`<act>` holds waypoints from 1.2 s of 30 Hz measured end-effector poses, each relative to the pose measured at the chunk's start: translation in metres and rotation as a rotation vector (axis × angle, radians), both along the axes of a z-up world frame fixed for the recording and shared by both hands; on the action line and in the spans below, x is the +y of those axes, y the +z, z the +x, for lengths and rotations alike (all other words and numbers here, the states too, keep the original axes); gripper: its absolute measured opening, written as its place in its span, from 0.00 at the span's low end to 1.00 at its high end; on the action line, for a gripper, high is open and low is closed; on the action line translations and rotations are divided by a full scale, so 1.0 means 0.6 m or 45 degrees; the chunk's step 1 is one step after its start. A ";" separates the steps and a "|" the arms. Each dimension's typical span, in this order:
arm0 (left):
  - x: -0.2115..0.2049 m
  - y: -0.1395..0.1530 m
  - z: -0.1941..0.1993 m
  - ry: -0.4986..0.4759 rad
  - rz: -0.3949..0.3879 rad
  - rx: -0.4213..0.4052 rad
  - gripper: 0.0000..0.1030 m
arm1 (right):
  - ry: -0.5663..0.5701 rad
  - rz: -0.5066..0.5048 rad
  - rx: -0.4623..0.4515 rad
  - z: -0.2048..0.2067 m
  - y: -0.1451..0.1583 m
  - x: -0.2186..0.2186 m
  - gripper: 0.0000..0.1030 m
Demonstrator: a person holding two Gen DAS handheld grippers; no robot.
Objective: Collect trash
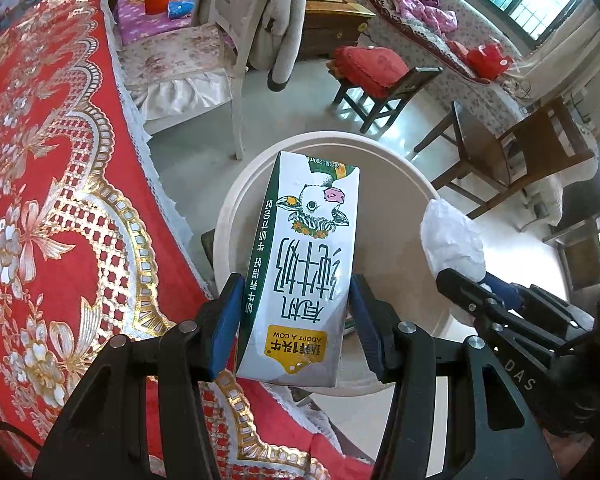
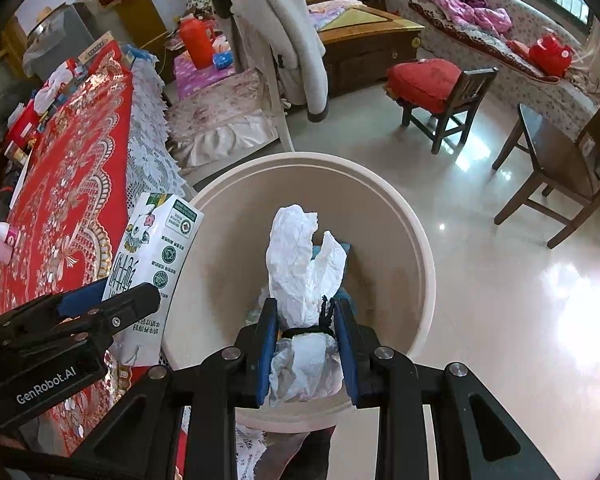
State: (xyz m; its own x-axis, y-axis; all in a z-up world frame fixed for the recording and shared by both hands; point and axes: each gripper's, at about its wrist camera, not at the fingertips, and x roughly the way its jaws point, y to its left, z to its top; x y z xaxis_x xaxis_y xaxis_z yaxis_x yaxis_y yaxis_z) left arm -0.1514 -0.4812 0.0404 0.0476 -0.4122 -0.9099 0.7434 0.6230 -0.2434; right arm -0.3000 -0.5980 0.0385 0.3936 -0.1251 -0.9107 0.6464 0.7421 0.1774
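Observation:
My left gripper [image 1: 296, 300] is shut on a white and green milk carton [image 1: 304, 264] and holds it over the near rim of a round beige trash bin [image 1: 412, 168]. The carton [image 2: 152, 256] and the left gripper [image 2: 112, 300] also show at the left of the right wrist view. My right gripper [image 2: 305, 312] is shut on a crumpled white tissue [image 2: 300, 264] with a black hair tie around it, held above the bin's opening [image 2: 416, 240]. The tissue [image 1: 452, 240] and the right gripper [image 1: 460, 280] show at the right of the left wrist view. Blue and other scraps lie in the bin bottom.
A table with a red and gold cloth [image 1: 40, 200] and lace edge stands left of the bin. A white chair with a coat [image 2: 276, 40], a small chair with a red cushion [image 2: 440, 80], a wooden chair [image 2: 560, 160] and a sofa stand on the shiny floor beyond.

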 end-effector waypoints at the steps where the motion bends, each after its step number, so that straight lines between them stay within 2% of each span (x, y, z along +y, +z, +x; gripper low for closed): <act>1: 0.000 -0.001 0.001 0.001 -0.009 0.009 0.50 | -0.002 -0.002 0.002 0.001 0.000 0.000 0.26; 7: -0.003 -0.005 0.002 -0.018 -0.024 0.017 0.51 | -0.024 0.023 0.003 0.002 -0.007 -0.002 0.26; 10: -0.005 -0.005 0.002 -0.032 -0.034 0.029 0.55 | -0.049 0.045 0.007 0.001 -0.011 -0.007 0.37; 15: -0.002 0.000 0.001 -0.044 -0.045 0.005 0.56 | -0.059 0.048 -0.005 0.001 -0.008 -0.005 0.37; 22: 0.021 0.025 -0.003 -0.036 -0.044 -0.103 0.56 | -0.071 0.039 -0.017 -0.002 -0.003 0.006 0.38; 29: 0.051 0.063 -0.008 0.002 -0.045 -0.239 0.56 | -0.074 -0.029 -0.057 -0.006 0.023 0.036 0.40; 36: 0.094 0.116 -0.016 0.015 -0.139 -0.362 0.56 | -0.097 -0.153 -0.124 -0.019 0.073 0.073 0.41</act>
State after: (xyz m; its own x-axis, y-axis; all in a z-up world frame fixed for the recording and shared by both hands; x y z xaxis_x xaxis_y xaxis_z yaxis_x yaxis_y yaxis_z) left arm -0.1612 -0.4250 0.1099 0.2996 -0.5046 -0.8097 0.7841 0.6138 -0.0923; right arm -0.3111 -0.5543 0.0822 0.4643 -0.2637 -0.8455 0.6858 0.7112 0.1547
